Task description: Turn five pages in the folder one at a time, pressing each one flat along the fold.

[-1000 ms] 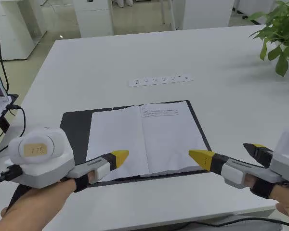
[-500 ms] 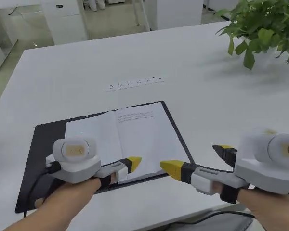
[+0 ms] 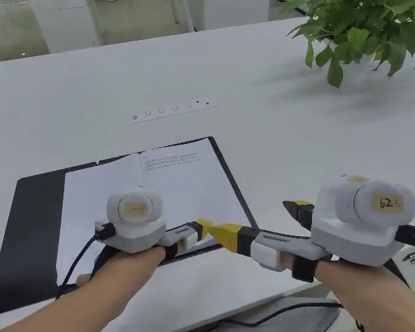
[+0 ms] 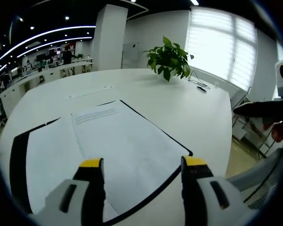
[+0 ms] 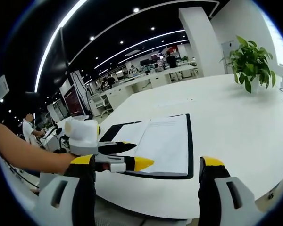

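Note:
The black folder (image 3: 28, 207) lies open on the white table, its white pages (image 3: 173, 180) flat; the right page has a few printed lines at the top. My left gripper (image 3: 194, 232) hovers open over the right page's front edge, and its own view looks down over the pages (image 4: 113, 141) between the jaws (image 4: 143, 164). My right gripper (image 3: 261, 219) stands open just off the folder's front right corner, one yellow tip nearly meeting the left gripper's tip. In the right gripper view, the left gripper (image 5: 137, 155) sits in front of the folder (image 5: 165, 141). Both hold nothing.
A leafy green plant (image 3: 360, 31) stands at the far right of the table. A white power strip (image 3: 171, 109) lies beyond the folder. The table's near edge (image 3: 194, 304) runs just under my hands, with a cable (image 3: 76, 259) trailing from the left gripper.
Both grippers have closed in on each other at the folder's front edge, the left going right and the right going left. The head camera has shifted too. The pages look unchanged.

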